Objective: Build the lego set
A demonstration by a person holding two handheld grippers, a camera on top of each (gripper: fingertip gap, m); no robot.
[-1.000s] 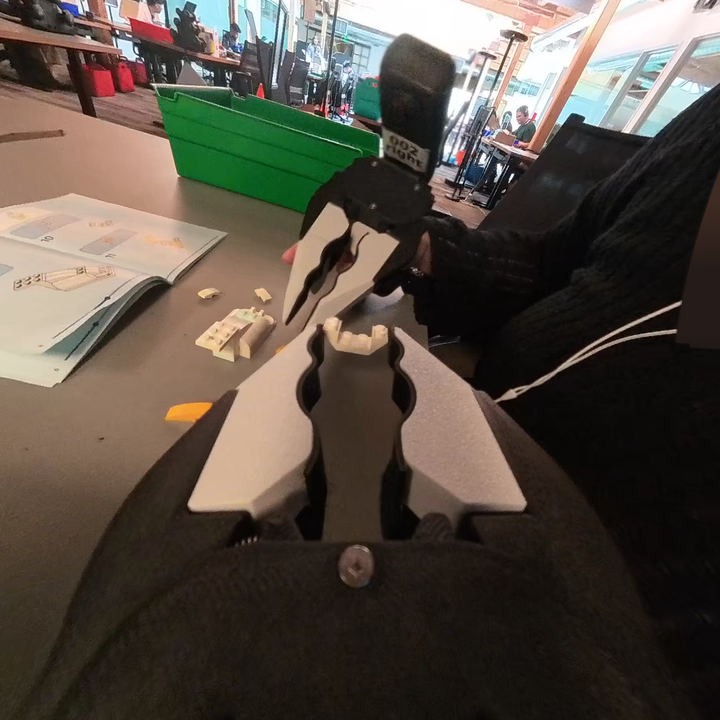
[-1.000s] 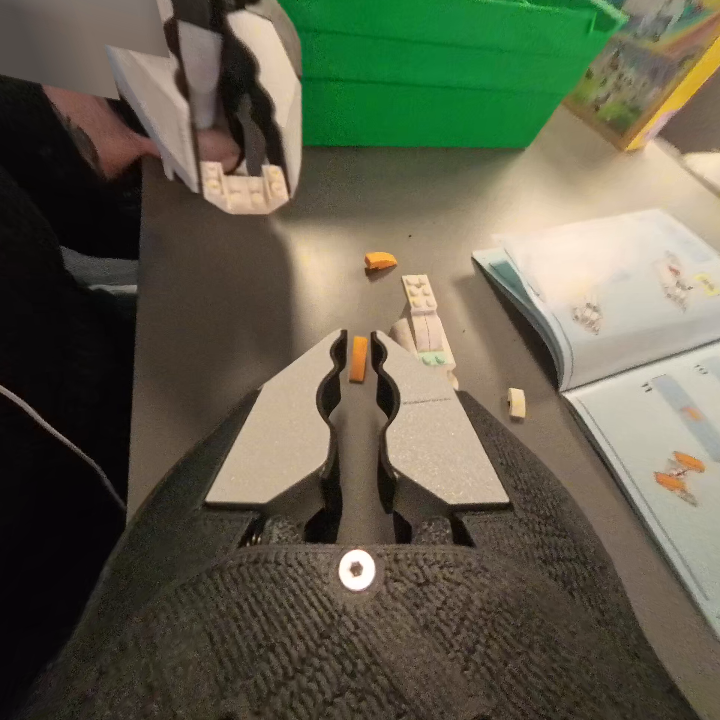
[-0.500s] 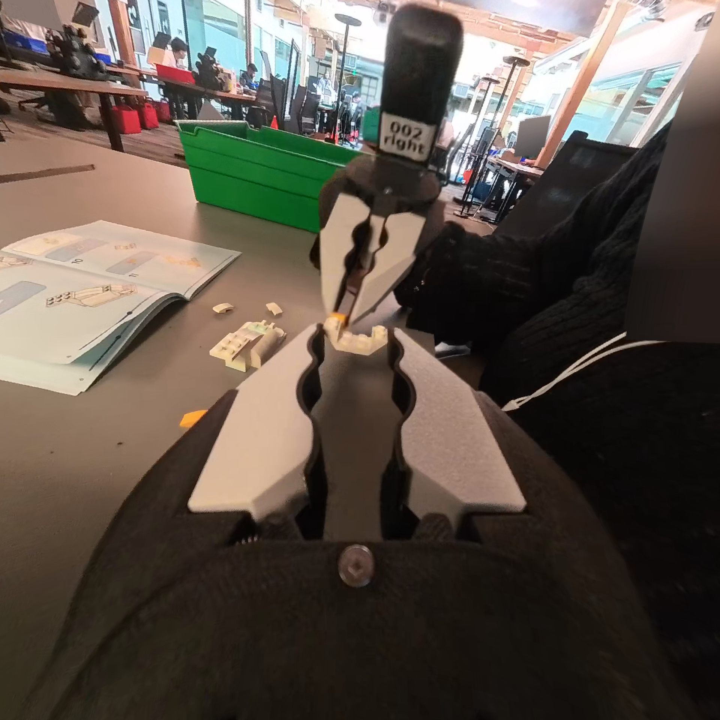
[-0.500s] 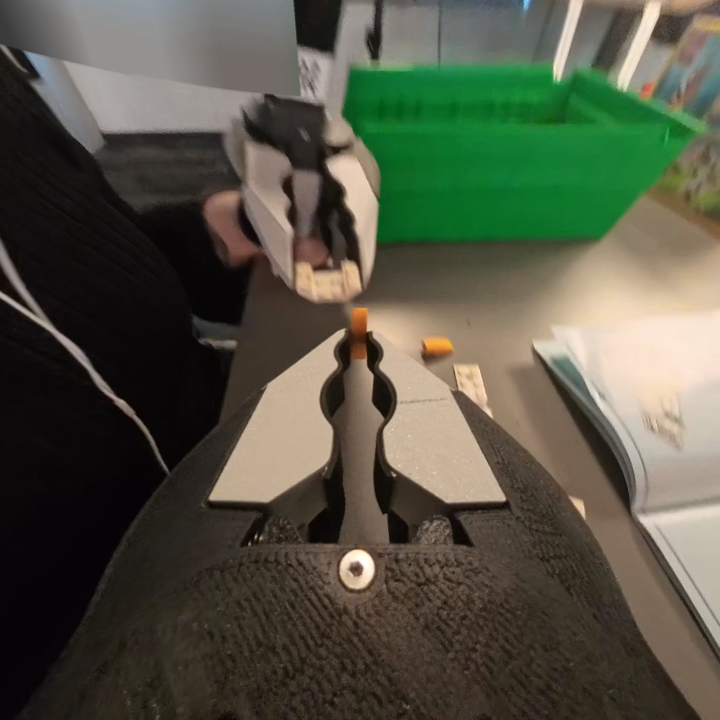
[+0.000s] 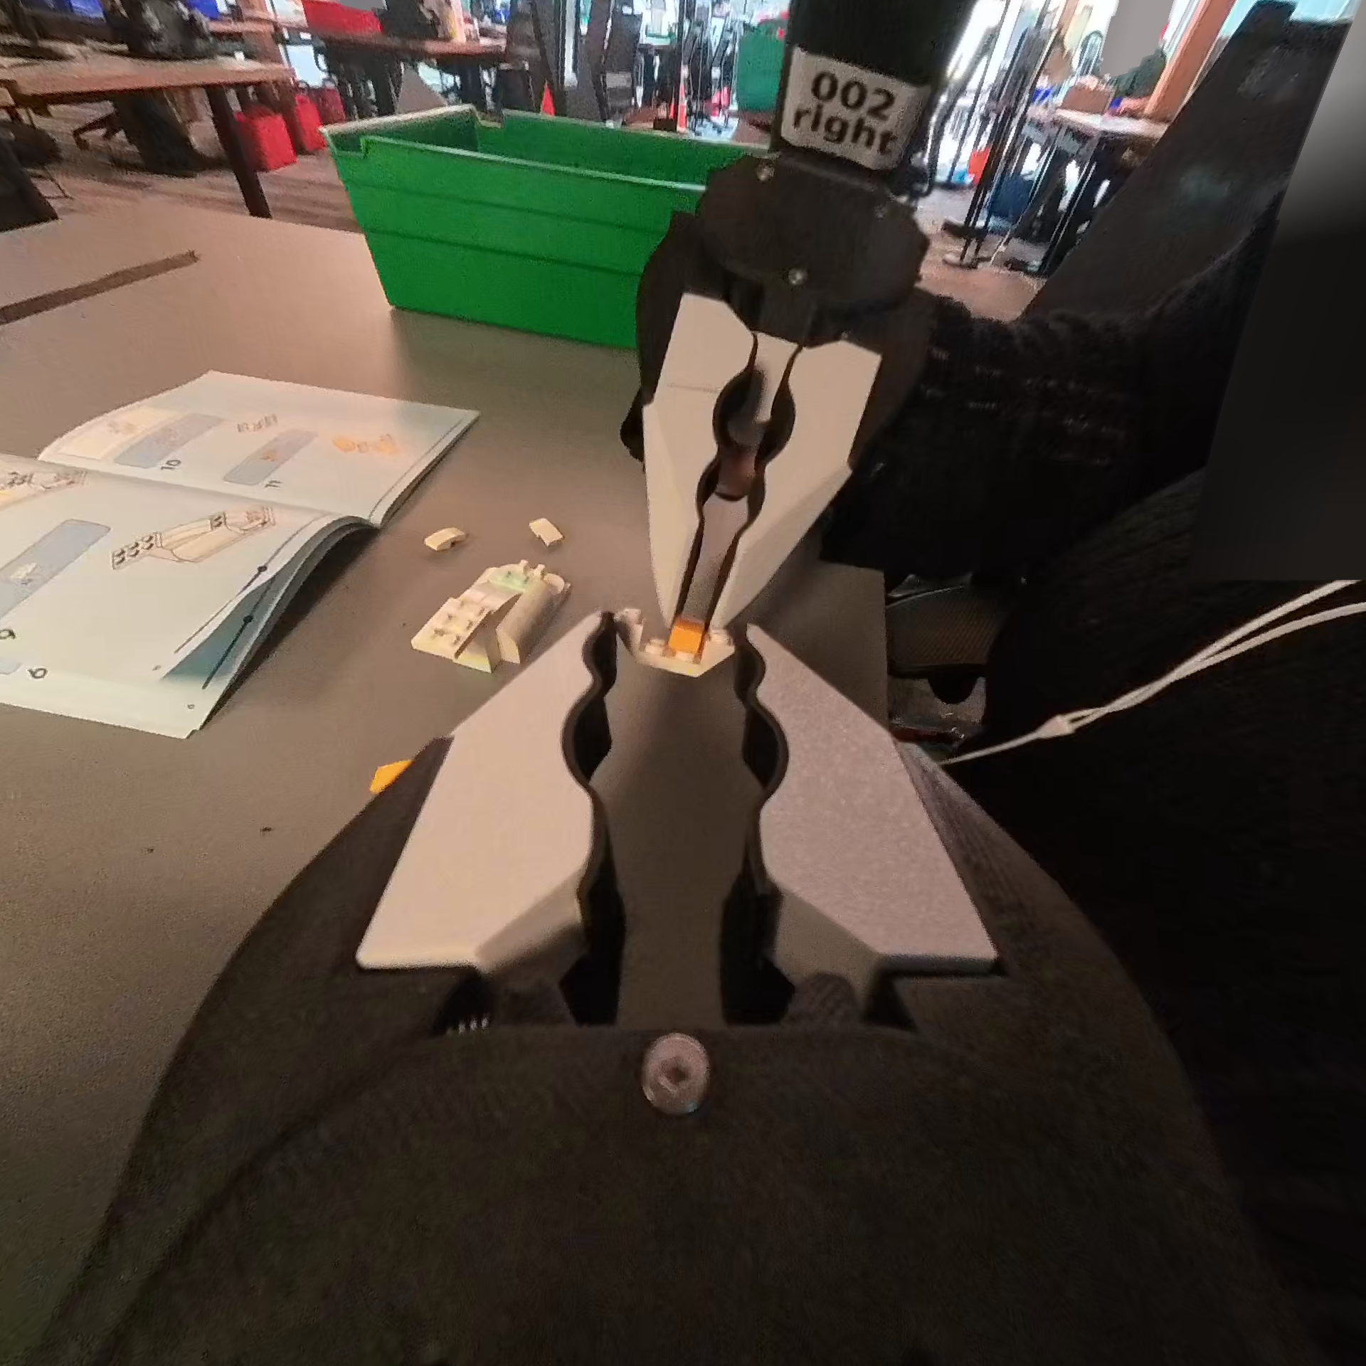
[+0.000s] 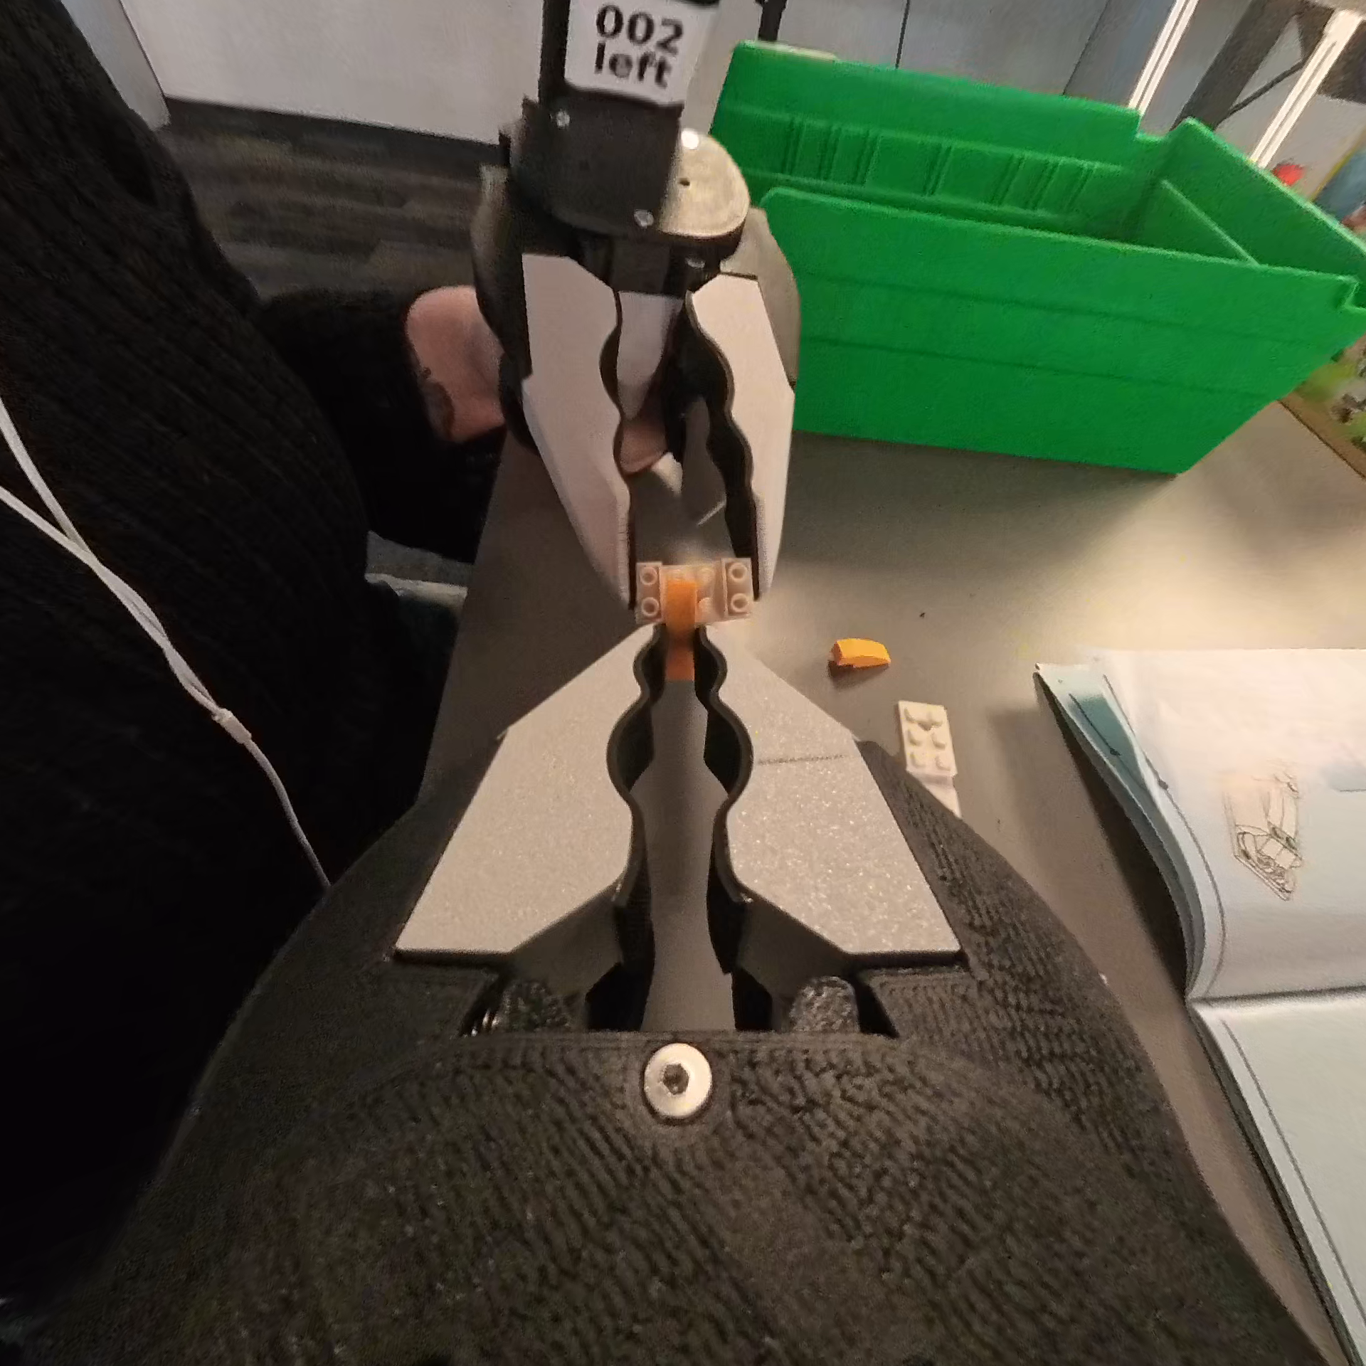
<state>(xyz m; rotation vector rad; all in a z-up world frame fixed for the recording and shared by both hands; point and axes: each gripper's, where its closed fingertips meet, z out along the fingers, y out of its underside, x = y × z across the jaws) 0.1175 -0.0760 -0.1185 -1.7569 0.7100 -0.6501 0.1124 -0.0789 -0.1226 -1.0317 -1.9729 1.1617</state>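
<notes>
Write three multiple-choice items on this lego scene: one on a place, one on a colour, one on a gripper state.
1. Where does the loose orange curved lego piece lie?
A. inside the green plastic bin
B. on the grey table between the grippers and the open instruction booklet
C. on the booklet's page

2. What colour is the small brick pinched by the right gripper?
A. orange
B. green
C. blue

3. What is the left gripper doing?
A. hanging open over the table
B. gripping the booklet
C. shut on the cream studded lego piece

Key: 1 B, the piece sits on bare grey table left of the booklet, apart from the bin. 2 A, orange shows between the fingertips. 3 C, the cream piece spans its fingertips.
</notes>
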